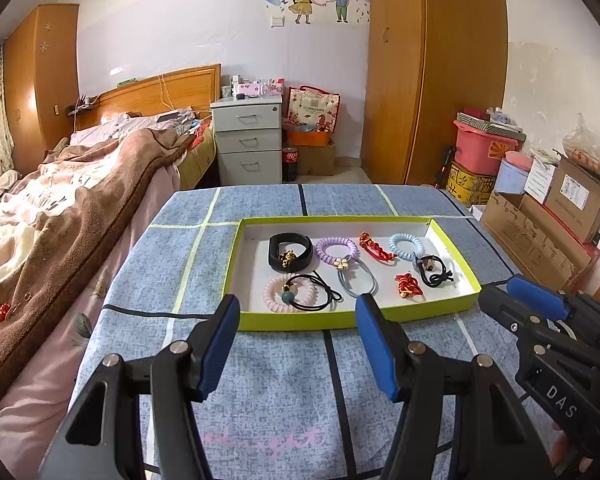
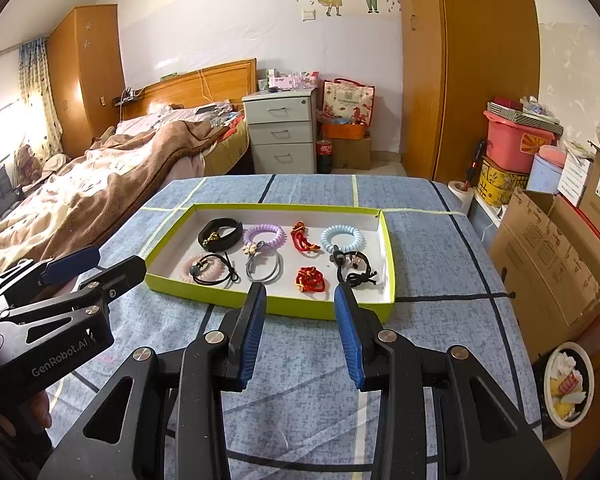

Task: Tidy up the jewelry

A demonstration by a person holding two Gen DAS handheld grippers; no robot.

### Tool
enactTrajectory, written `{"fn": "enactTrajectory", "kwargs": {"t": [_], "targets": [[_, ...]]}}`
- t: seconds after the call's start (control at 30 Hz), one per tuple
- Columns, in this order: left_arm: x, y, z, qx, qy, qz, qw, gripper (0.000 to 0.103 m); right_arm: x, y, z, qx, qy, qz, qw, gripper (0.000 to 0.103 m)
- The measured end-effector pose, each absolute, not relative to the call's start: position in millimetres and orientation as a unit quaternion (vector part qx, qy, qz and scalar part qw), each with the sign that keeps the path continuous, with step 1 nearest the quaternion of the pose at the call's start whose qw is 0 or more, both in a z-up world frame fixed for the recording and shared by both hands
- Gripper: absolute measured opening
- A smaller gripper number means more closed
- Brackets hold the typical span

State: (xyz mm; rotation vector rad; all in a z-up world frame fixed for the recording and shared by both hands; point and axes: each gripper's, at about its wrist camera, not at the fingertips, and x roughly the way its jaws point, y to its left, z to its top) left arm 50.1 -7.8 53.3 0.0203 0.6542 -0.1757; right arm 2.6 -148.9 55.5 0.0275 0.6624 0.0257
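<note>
A lime-green shallow tray (image 1: 436,313) (image 2: 284,305) sits on the blue table cloth. In it lie a black band (image 1: 290,252) (image 2: 220,234), a purple coil tie (image 1: 337,251) (image 2: 264,236), a pale blue coil tie (image 1: 406,245) (image 2: 341,239), a pink coil tie (image 1: 288,293) (image 2: 206,269), two red knotted cords (image 1: 376,246) (image 1: 409,285) and black elastics (image 1: 434,269). My left gripper (image 1: 298,312) is open and empty, just short of the tray's near edge. My right gripper (image 2: 300,296) is open and empty, at the tray's near edge; it also shows in the left wrist view (image 1: 508,292).
A bed with a brown blanket (image 1: 60,208) runs along the table's left side. Cardboard boxes (image 1: 540,232) and a pink bin (image 1: 480,148) crowd the right. A bowl of scraps (image 2: 566,384) sits on the floor at the right. A grey drawer unit (image 1: 248,140) stands behind.
</note>
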Motion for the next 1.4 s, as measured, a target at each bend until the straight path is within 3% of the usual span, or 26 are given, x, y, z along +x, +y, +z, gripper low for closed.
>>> {"fn": "enactTrajectory", "kwargs": {"t": [1.4], "targets": [[46.2,-4.9,50.8,0.006,0.329,-0.070,0.942,0.062,-1.7,-149.1,60.5,0.015,0.327,0.009,0.945,0.037]]}}
